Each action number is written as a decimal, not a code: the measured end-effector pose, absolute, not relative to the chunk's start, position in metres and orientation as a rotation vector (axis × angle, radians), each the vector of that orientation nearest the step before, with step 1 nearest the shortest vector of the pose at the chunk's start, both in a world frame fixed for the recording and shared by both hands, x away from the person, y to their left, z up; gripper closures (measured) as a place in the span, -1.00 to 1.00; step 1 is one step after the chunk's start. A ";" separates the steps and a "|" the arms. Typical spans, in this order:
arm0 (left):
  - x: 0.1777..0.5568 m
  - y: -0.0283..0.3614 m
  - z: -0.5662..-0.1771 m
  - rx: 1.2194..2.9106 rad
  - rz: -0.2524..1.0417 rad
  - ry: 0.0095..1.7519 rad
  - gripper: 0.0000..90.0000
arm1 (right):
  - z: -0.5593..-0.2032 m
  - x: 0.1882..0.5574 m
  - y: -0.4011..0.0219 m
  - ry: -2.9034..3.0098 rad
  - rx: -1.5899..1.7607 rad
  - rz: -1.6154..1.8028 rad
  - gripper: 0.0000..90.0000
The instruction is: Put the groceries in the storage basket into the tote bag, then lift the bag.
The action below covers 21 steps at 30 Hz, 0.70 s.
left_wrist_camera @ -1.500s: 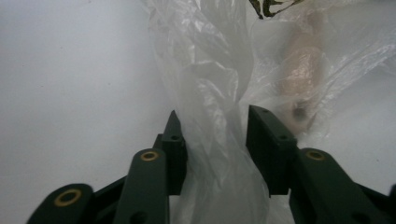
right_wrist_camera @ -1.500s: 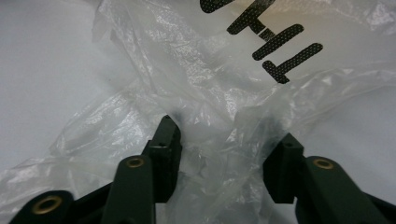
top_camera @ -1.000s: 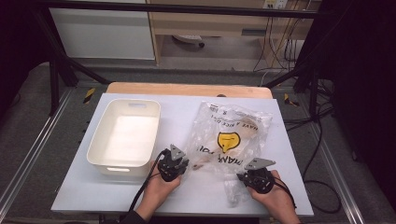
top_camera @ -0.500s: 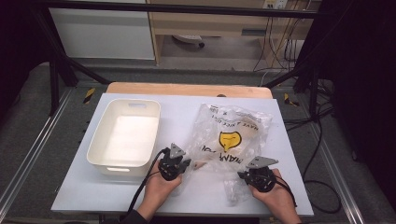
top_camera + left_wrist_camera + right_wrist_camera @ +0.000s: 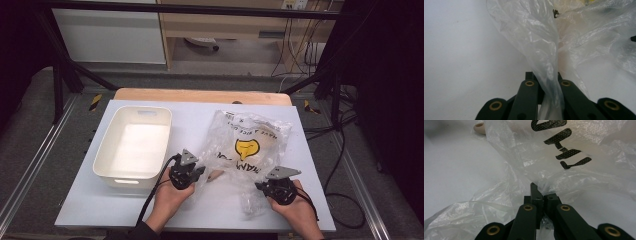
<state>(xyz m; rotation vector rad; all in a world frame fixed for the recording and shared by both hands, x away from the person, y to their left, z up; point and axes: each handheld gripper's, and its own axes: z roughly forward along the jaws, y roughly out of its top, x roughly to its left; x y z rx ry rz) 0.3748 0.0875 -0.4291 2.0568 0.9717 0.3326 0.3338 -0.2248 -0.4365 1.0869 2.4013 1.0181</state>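
Observation:
A clear plastic bag (image 5: 250,135) with a yellow logo and black lettering lies crumpled on the white table (image 5: 195,117). My left gripper (image 5: 199,172) sits at the bag's near left edge. In the left gripper view its jaws (image 5: 544,76) are shut on a gathered strip of the plastic bag (image 5: 534,37). My right gripper (image 5: 264,184) is at the bag's near right corner. Its jaws (image 5: 541,195) are shut on a fold of the bag (image 5: 524,150) below the lettering. A small beige piece (image 5: 216,175) lies at the bag's near edge between the grippers, seen far off as the beige piece (image 5: 479,128).
A white bin (image 5: 107,150) stands empty on the table's left half, close to my left hand. A wooden board edge (image 5: 200,95) runs along the table's far side. Black frame legs and cables lie on the floor beyond.

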 end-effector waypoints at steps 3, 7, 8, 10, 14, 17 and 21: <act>0.375 0.087 -0.428 2.058 0.330 0.968 1.00 | -0.437 0.334 -0.225 2.403 1.082 1.016 1.00; 0.374 0.087 -0.428 2.065 0.325 0.963 1.00 | -0.436 0.333 -0.224 2.405 1.078 1.017 1.00; 0.374 0.086 -0.428 2.059 0.322 0.964 1.00 | -0.436 0.333 -0.224 2.406 1.077 1.018 1.00; 0.374 0.086 -0.426 2.052 0.315 0.962 1.00 | -0.435 0.332 -0.225 2.401 1.080 1.026 1.00; 0.376 0.086 -0.421 2.038 0.294 0.961 1.00 | -0.430 0.333 -0.226 2.383 1.087 1.065 1.00; 0.377 0.086 -0.418 2.027 0.280 0.961 1.00 | -0.427 0.333 -0.226 2.379 1.089 1.079 1.00; 0.377 0.087 -0.414 2.019 0.275 0.959 1.00 | -0.425 0.333 -0.227 2.378 1.087 1.083 1.00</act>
